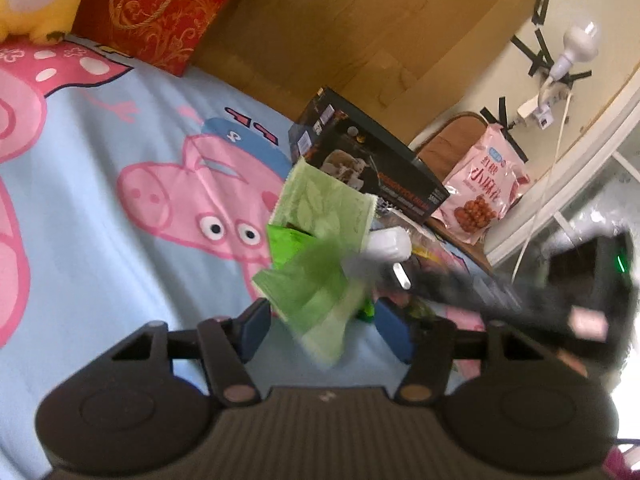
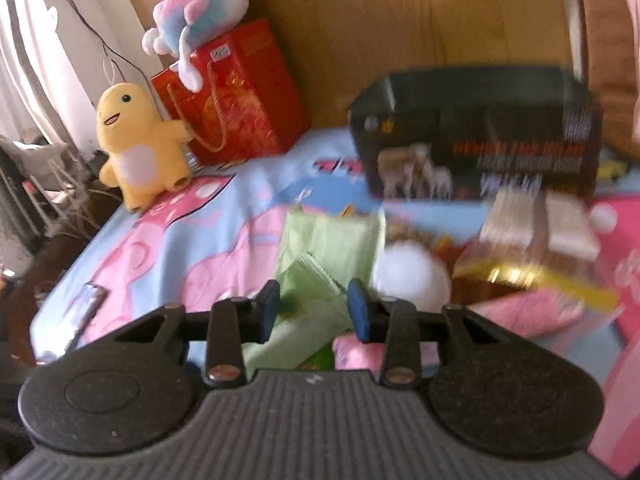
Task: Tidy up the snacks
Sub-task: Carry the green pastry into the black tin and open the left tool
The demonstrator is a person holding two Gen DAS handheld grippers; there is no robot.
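Currently, left gripper (image 1: pixel 320 330): I see jaws part open around pale green leaf-print foil snack packets (image 1: pixel 320 240), grip unclear.
Right gripper (image 2: pixel 314 312): half-closed about those packets (image 2: pixel 316 280), contact unclear.

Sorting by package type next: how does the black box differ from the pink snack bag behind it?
The black box is a rigid, dark, long carton with orange lettering and a food photo; the pink snack bag is a soft, puffy pouch with red characters. The black box sits on the cartoon sheet; the pink snack bag leans upright past the box's far end. Both look unopened.
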